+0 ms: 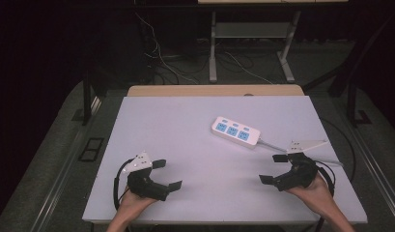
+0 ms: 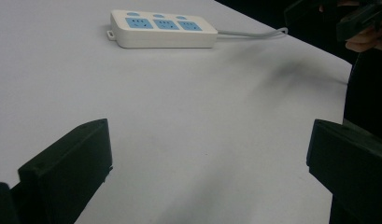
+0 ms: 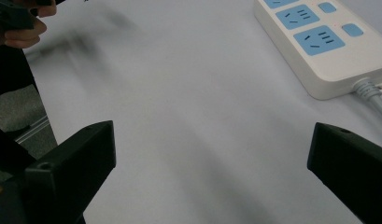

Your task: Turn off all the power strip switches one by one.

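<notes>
Both hand-held grippers rest low at the near edge of the desk [image 1: 151, 111], jaws spread wide and holding nothing. Left hand-held gripper [image 1: 166, 174] sits at the near left, its jaws angled toward the middle of the desk; right hand-held gripper [image 1: 274, 168] sits at the near right, pointed inward as well. Between and beyond them lies the white power strip [image 1: 235, 131], flat on the desk, lying at a slant right of centre, with three blue sockets facing up and small blue buttons beside them. Its grey cord [image 1: 301, 152] runs from the right end toward the desk's right side, passing close by the right hand-held gripper.

From the left gripper view the power strip [image 2: 163, 29] is well ahead across bare surface, cord [image 2: 251, 32] trailing off to the right. From the right gripper view the strip [image 3: 326, 44] is much nearer, ahead and to the right of the open jaws, with the cord [image 3: 373, 95] leaving its near end.

This looks like the very start: an approach not yet begun, nothing touched. The right hand-held gripper seems the better placed to reach it. A next move would call for swinging those jaws over to straddle the narrow width of the strip's body, keeping clear of the cord so it does not snag or drag the strip askew.
</notes>
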A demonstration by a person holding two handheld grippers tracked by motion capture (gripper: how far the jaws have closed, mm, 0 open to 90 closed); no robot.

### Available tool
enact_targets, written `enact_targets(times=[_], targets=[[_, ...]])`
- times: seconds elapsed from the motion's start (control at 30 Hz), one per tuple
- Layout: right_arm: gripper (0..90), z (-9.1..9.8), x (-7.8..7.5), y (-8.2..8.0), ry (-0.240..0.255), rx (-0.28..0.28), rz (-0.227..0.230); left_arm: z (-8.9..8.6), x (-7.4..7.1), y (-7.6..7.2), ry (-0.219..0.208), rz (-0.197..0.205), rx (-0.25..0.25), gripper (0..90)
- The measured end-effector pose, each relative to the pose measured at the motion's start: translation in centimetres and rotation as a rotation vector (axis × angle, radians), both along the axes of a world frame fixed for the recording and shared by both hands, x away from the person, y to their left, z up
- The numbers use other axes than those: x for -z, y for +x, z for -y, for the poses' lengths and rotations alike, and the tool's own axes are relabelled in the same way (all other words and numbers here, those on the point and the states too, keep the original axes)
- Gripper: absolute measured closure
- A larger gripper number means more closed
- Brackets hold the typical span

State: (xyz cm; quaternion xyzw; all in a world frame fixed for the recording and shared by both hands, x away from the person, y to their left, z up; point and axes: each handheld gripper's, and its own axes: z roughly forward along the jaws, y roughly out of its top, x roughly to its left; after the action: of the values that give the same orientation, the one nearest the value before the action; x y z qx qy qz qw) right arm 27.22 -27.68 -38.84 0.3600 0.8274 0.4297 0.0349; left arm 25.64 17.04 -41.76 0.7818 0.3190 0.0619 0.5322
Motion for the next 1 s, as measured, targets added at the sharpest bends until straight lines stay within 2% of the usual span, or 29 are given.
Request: enact_targets(times=[0.43,0.77,1.0], targets=[[0.8,-0.6,-1.6,1.8,-0.016,-0.024,0.011,-0.1,0.0,0.0,-0.003,0.001,-0.004,0.0],[0.8,-1.2,-2.6,3.2,-0.047,-0.041,0.017,-0.1,0.0,0.0,-0.005,-0.001,-0.005,0.0],[0.8,-1.9,-3.2,4.7,-0.054,-0.045,0.022,-0.2,0.0,0.1,-0.011,0.0,-0.006,0.0]])
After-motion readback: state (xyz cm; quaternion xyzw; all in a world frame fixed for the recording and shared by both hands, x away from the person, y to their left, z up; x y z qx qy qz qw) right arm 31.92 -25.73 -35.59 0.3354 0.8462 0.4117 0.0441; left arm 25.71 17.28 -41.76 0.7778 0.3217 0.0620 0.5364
